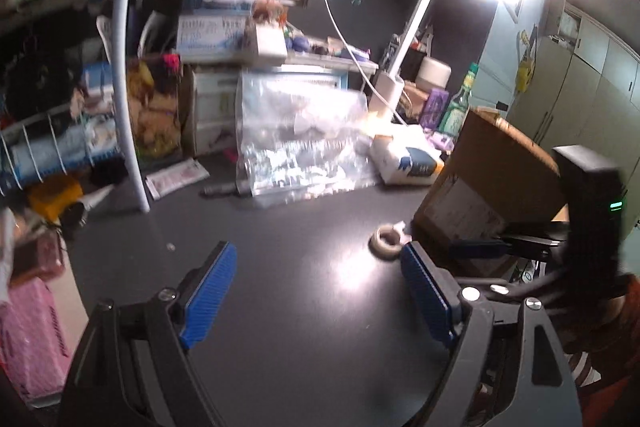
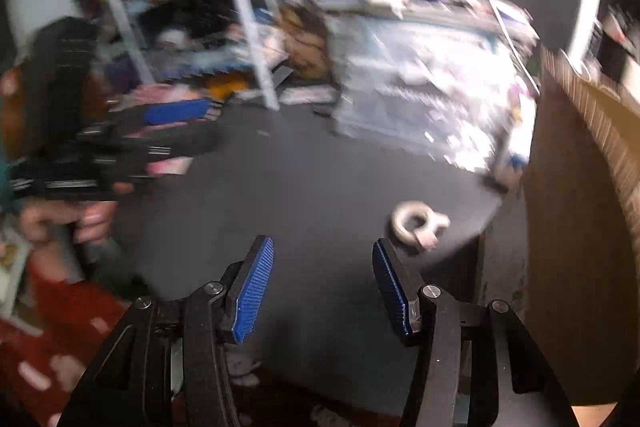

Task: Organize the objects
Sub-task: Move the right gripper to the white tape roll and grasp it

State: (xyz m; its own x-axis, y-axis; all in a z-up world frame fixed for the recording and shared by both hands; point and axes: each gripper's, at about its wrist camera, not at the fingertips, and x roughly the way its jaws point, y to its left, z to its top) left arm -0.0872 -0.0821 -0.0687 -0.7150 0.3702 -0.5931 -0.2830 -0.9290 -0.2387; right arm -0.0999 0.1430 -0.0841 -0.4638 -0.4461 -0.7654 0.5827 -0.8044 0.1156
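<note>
Lying on the dark desk (image 1: 312, 307) just beside the cardboard box (image 1: 492, 187), the small tape roll (image 2: 416, 221) looked light and stiff, best pinched across its ring, while the left gripper (image 1: 316, 291) gaped wide and the right gripper (image 2: 322, 287) stood narrower, both empty.

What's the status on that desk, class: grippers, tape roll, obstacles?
Left gripper open, empty. Right gripper open, empty. Tape roll flat on desk, just ahead of the right gripper. Cardboard box stands close beside it.
</note>
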